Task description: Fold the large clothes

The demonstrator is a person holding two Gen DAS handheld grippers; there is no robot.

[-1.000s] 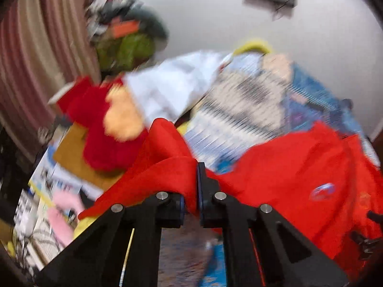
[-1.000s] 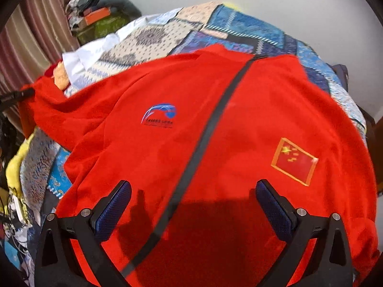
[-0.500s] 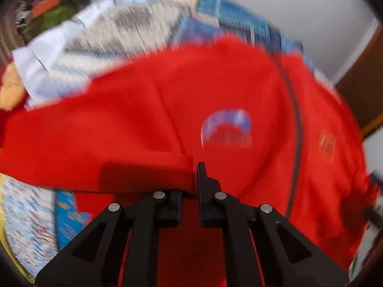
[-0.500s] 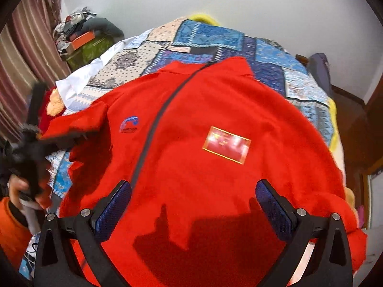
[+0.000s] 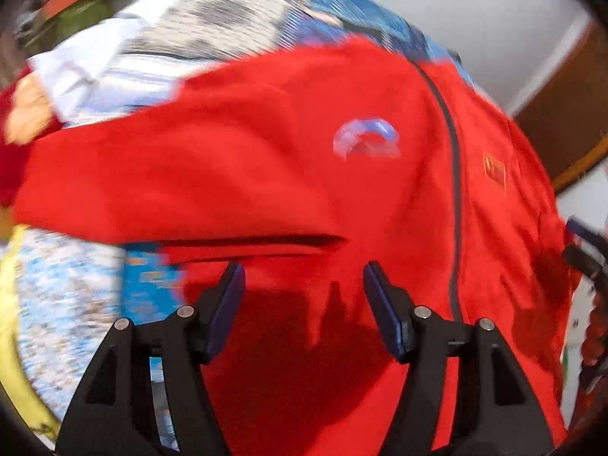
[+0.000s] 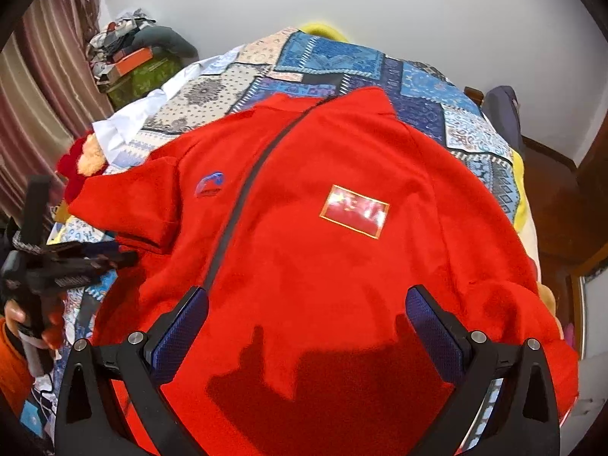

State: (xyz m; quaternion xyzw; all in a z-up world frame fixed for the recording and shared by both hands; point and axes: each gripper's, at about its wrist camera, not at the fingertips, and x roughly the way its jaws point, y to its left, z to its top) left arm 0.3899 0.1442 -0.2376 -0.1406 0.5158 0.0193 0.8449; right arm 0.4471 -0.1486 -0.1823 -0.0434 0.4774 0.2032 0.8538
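Observation:
A red zip jacket (image 6: 342,266) lies front up on the bed, with a dark zip line, a flag patch (image 6: 355,211) and a blue logo (image 6: 209,185). Its left sleeve (image 6: 125,209) is folded in over the chest side. My left gripper (image 5: 302,269) hovers just above the jacket (image 5: 288,174), close to the sleeve's cuff edge (image 5: 247,243). Its jaws are opening and nothing is pressed between the blue pads. In the right wrist view the left gripper (image 6: 76,258) shows at the left in a hand. My right gripper (image 6: 306,296) stands wide open over the jacket's lower front, holding nothing.
The jacket rests on a blue and beige patchwork bedspread (image 6: 342,57). At the left lie a white cloth (image 6: 125,121) and a red and orange plush (image 6: 81,159). A cluttered pile (image 6: 129,60) and a striped curtain are at the back left. Brown wooden furniture (image 6: 570,197) is at the right.
The left gripper carried the sleeve over the jacket, sank toward it, then opened and let the sleeve go. The right gripper drew back early on and has since stayed open and still.

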